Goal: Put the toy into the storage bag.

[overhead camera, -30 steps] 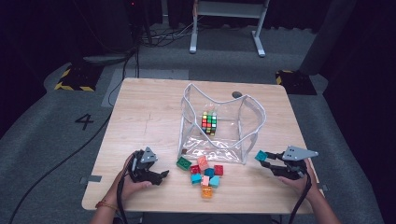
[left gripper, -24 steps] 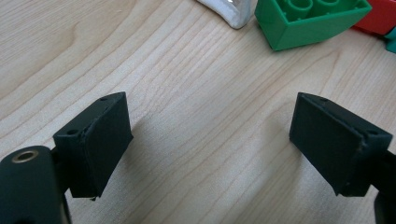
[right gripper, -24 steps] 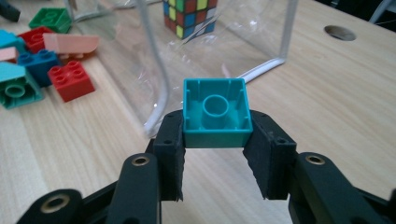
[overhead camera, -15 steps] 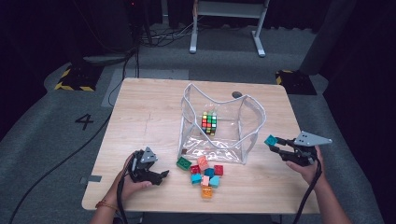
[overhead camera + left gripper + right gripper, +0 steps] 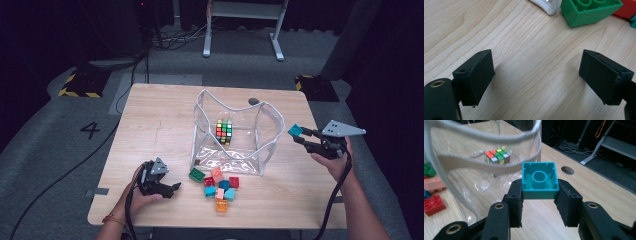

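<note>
Since a second ago, the right gripper (image 5: 301, 136) has risen from the table's right edge and carried its teal brick (image 5: 294, 130) up and toward the clear plastic bag (image 5: 227, 132), while the left gripper (image 5: 172, 187) has stayed put near the front left. Going from the biggest thing down: the wooden table (image 5: 160, 125) carries the open-topped bag at its centre, standing with its white-trimmed rim spread wide, and a colour-puzzle cube (image 5: 224, 132) sits on the bag's floor toward the back. Just in front of the bag lies a loose cluster of bricks (image 5: 219, 186), with a green brick (image 5: 196, 175) at its left end. The right gripper view shows the jaws closed firmly on the teal brick's two sides, its hollow underside facing the camera, held just outside the bag's right wall and about level with the rim. The left gripper rests low over bare wood with its jaws spread wide and holding nothing, and its own view shows the green brick (image 5: 590, 11) a little ahead. The step in hand looks like loading bricks into the bag, one at a time. The next move probably calls for lifting the teal brick clear over the rim, centring it above the opening, and then parting the jaws so it drops beside the cube without snagging the soft wall.
</note>
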Demonstrator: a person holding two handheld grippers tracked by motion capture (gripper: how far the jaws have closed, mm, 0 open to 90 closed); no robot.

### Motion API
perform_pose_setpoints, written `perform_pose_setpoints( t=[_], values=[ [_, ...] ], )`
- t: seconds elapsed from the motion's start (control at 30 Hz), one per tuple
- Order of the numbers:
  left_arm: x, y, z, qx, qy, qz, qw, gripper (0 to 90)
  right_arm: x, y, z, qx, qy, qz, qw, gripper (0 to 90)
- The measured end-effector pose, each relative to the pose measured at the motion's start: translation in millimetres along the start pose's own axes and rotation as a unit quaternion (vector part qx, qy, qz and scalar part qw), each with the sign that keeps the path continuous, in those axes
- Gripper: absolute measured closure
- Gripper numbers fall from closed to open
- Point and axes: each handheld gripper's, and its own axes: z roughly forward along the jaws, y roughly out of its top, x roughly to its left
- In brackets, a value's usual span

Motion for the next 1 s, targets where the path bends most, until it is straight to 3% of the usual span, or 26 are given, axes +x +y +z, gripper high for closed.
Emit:
perform_pose_setpoints(
  t=[0.27,0.7,1.0],
  values=[
    [0.0,0.0,0.0,0.0,0.0,0.0,1.0,12.9,-5.4,31.2,2.9,-0.014,0.004,-0.016,0.9998,59.2],
    [0.0,0.0,0.0,0.0,0.0,0.0,1.0,12.9,-7.5,70.4,4.5,-0.031,0.017,-0.018,0.9992,59.2],
    [0.0,0.0,0.0,0.0,0.0,0.0,1.0,12.9,5.4,97.6,17.4,-0.025,0.056,-0.049,0.9969,59.2]
  ],
)
